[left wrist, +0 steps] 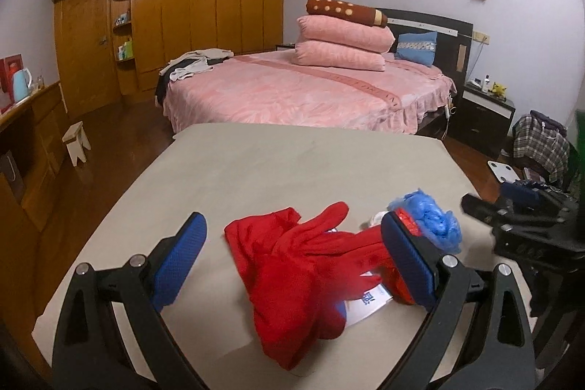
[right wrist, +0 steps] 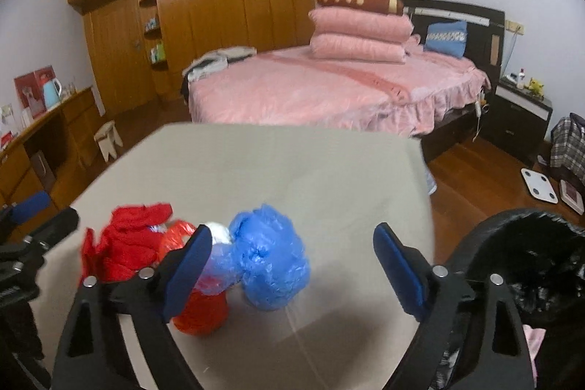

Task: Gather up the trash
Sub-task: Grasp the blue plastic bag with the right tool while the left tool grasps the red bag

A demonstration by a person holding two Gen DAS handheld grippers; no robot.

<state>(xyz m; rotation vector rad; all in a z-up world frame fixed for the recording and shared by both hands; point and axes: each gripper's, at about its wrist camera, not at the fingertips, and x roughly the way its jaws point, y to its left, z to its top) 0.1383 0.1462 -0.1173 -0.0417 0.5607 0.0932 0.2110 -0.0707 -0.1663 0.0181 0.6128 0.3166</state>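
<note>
Black gripper frames with blue-padded fingers fill the bottom of both wrist views. Between the spread jaws of the left gripper (left wrist: 294,262) lies a crumpled red fabric glove (left wrist: 292,265) on the beige counter (left wrist: 278,163), partly covering a white printed card (left wrist: 369,306); neither pad presses on the glove, so these jaws stand open and hold nothing. Just beyond the left gripper's right-hand finger sit a crumpled red plastic bag (left wrist: 406,225) and a crumpled blue plastic bag (left wrist: 431,218), close together near the counter's right side.

From the right wrist, the right gripper (right wrist: 292,265) also has its jaws wide apart. The blue plastic bag (right wrist: 270,254) lies on the counter between them, nearer the left-hand finger; whether that pad touches it I cannot tell, and the right-hand pad is clear of it. A small white wad (right wrist: 219,233) rests against the blue bag, with the red plastic bag (right wrist: 201,313) beside it and the red glove (right wrist: 128,243) further left. A black-lined trash bin (right wrist: 530,265) stands off the counter's right edge, beside the right gripper.
</note>
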